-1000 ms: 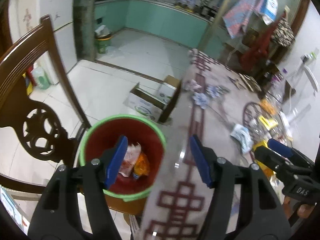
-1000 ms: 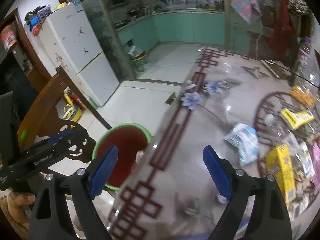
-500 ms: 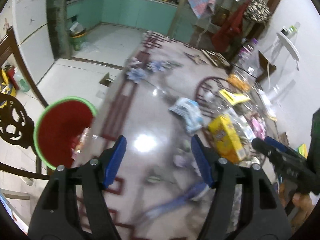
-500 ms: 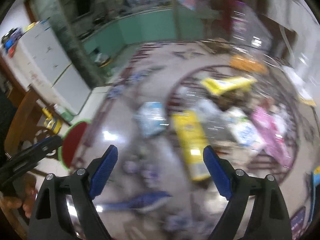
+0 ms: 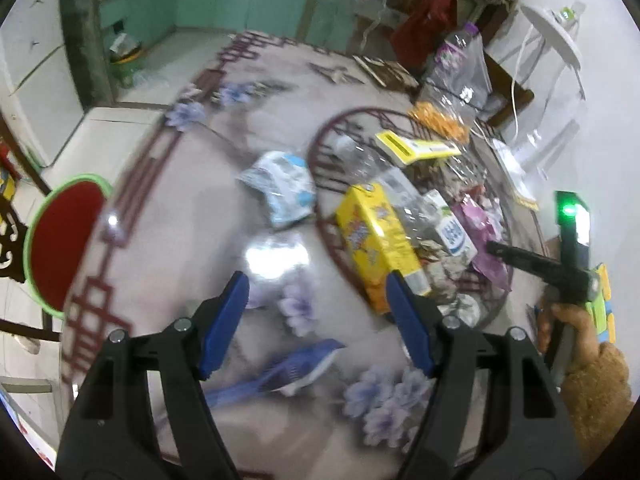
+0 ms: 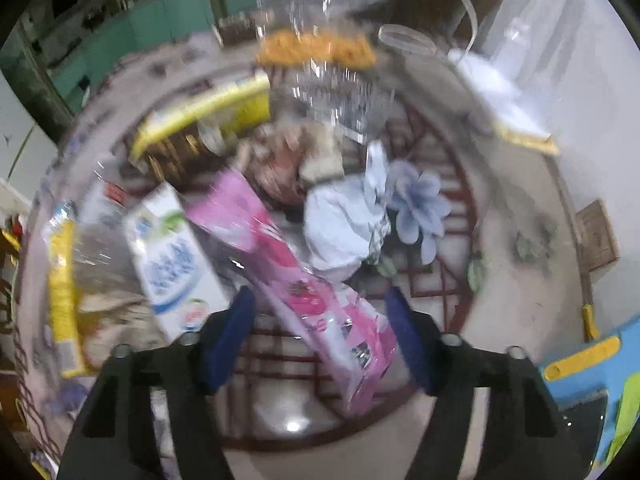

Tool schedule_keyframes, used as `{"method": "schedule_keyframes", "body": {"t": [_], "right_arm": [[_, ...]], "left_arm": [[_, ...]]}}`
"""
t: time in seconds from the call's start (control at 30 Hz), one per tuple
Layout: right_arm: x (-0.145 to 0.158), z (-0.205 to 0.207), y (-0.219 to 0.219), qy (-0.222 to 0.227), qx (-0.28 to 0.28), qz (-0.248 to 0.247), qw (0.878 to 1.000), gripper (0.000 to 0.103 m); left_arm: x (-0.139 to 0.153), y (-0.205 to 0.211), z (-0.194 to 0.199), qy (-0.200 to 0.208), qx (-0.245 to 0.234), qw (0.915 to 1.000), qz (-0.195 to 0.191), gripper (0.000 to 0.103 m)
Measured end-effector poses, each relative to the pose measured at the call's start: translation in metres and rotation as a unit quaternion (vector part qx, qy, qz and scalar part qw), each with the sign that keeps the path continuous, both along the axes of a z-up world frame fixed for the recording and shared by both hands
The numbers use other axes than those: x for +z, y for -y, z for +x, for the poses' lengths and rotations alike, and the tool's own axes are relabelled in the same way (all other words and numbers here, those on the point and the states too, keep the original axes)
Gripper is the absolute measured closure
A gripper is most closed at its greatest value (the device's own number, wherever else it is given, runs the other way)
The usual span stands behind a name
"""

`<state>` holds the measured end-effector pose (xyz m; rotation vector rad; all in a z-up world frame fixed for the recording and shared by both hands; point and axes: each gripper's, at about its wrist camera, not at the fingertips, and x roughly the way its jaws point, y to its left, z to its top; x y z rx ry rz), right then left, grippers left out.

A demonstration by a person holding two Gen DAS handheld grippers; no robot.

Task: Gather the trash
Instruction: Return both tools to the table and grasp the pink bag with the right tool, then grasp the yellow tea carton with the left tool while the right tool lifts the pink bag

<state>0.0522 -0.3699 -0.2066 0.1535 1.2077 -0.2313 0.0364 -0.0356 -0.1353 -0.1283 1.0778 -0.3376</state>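
The surface [image 5: 168,420] is the largest thing in view, a glossy top printed with red lattice borders and pale purple flowers, and it carries all of the loose trash. Beside its left edge, lower than the top, stands one red bin with a green rim [image 5: 30,224]; what lies inside it cannot be made out here.

Two hand-held grippers are in play. The left hand-held gripper [image 5: 316,320] hangs over the near part of the surface with its blue pads spread wide and nothing between them. The right hand-held gripper [image 6: 322,330] is also spread wide and grips nothing; one pink wrapper [image 6: 304,284] lies on the surface in the gap between its pads, though whether either pad touches it cannot be told through the blur.

The trash sits mostly inside a red ring printed on the surface. From the left wrist view there is one yellow carton [image 5: 376,240] lying on its side, one white and blue packet [image 5: 282,188] just left of the ring, and one blue wrapper [image 5: 280,372] close in front of the left pads. One white milk carton [image 6: 172,260] lies just left of the pink wrapper, touching it. One crumpled white tissue [image 6: 344,224] sits just beyond the wrapper. One flat yellow box [image 5: 412,146] lies farther back, near one clear bag of orange snacks [image 6: 316,50].
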Motion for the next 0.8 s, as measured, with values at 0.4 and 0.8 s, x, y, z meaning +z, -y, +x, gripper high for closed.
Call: {"method": "schedule_keyframes", "body": {"t": [0.4, 0.8], "right_arm": [[-0.020, -0.003, 0.010, 0.006, 0.022, 0.067, 0.998, 0.074], [0.026, -0.034, 0.008, 0.068, 0.011, 0.098, 0.993, 0.075]], "left_arm": [[-0.052, 0.097, 0.057, -0.058, -0.046, 0.9969, 0.028, 0.035], [-0.083, 0.095, 0.069, -0.104, -0.033, 0.9935, 0.033, 0.067]]}}
